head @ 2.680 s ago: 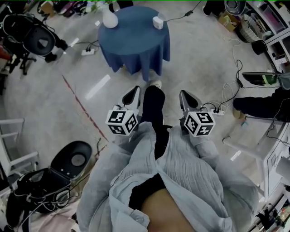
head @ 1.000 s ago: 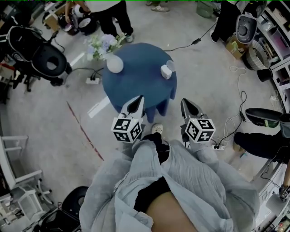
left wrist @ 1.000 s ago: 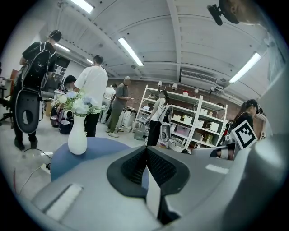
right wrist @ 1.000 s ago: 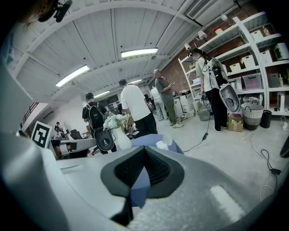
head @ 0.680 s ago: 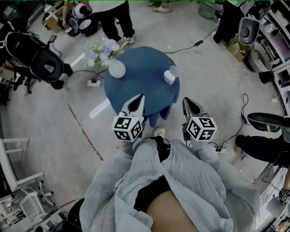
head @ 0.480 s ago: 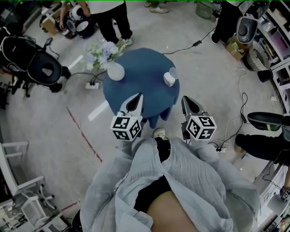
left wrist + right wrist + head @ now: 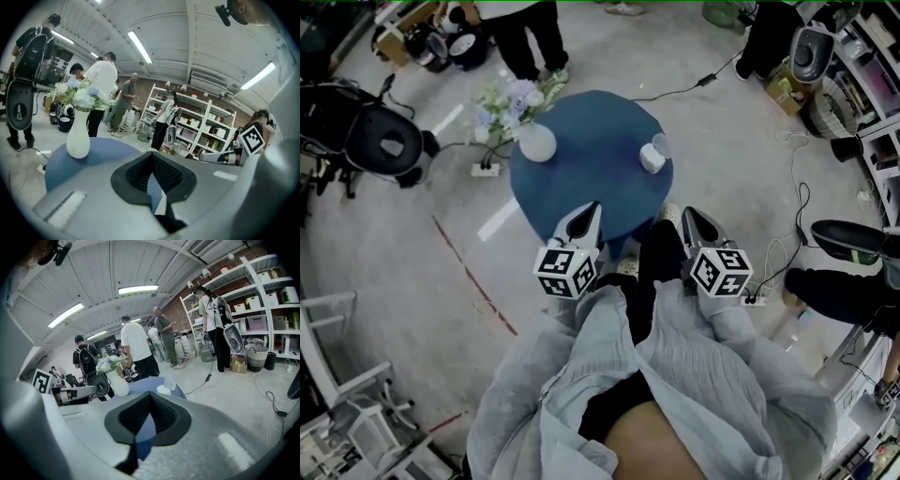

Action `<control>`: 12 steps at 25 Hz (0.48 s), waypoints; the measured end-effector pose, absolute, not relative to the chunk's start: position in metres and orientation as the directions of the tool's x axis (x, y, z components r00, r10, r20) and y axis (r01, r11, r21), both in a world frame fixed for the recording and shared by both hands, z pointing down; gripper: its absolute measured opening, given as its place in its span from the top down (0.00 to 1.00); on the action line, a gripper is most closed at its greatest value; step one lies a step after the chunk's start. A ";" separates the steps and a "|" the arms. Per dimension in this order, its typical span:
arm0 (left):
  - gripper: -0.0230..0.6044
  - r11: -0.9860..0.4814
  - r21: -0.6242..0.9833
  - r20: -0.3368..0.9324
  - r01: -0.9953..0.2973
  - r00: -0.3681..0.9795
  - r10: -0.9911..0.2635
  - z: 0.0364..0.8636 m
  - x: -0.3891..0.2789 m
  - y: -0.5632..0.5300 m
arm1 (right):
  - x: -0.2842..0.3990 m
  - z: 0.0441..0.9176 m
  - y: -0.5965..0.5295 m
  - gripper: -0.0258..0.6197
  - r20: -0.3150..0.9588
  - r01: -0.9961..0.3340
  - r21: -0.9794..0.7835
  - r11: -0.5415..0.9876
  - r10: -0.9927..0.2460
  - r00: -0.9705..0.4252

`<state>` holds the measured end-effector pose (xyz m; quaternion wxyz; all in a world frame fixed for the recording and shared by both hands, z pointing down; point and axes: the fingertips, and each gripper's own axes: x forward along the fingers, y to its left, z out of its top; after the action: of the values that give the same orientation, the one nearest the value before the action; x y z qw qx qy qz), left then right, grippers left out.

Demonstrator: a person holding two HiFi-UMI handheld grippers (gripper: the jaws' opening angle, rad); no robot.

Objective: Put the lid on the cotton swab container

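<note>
Room: grey workshop floor [image 7: 384,234], shelving [image 7: 862,56] along the right side, several people [image 7: 525,33] standing beyond a round table.
Left claw [image 7: 589,211] [image 7: 152,154]: jaws closed tip to tip with nothing between them; it hangs over the table's near edge, with its marker cube toward the person.
Right claw [image 7: 692,217] [image 7: 149,395]: jaws also pressed together and empty; it is level with the left claw and well apart from it, with the person's dark trouser leg between the two.
Table [image 7: 581,183]: round, draped in a blue cloth that hangs down its sides.
Cotton swab container [image 7: 652,158] [image 7: 162,390]: small, whitish and boxy. It stands on the right part of the table towards the far edge, well ahead of the right claw. The right gripper view shows a white, tufted top at its mouth.
Lid [image 7: 662,142] [image 7: 171,382]: pale, translucent and round. It is off the container and sits just beside it on the far side; whether they touch cannot be told.
Vase [image 7: 536,142] [image 7: 78,136]: white and bulbous, on the table's far left part, holding pale flowers [image 7: 508,99].
Power strip [image 7: 485,170]: on the floor left of the table, with cables running from it.
</note>
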<state>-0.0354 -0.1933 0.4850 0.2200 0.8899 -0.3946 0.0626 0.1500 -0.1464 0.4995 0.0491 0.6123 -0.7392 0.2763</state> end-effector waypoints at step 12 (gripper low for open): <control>0.94 -0.555 0.369 0.286 -0.746 0.659 -0.696 0.484 -0.025 -0.220 | 0.150 0.498 -0.186 0.96 0.431 -0.919 -0.361 0.161 -0.845 -0.318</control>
<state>-0.0252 -0.2204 0.4845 0.2345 0.8800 -0.4095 0.0532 0.1501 -0.1860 0.4981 0.0645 0.5805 -0.7593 0.2868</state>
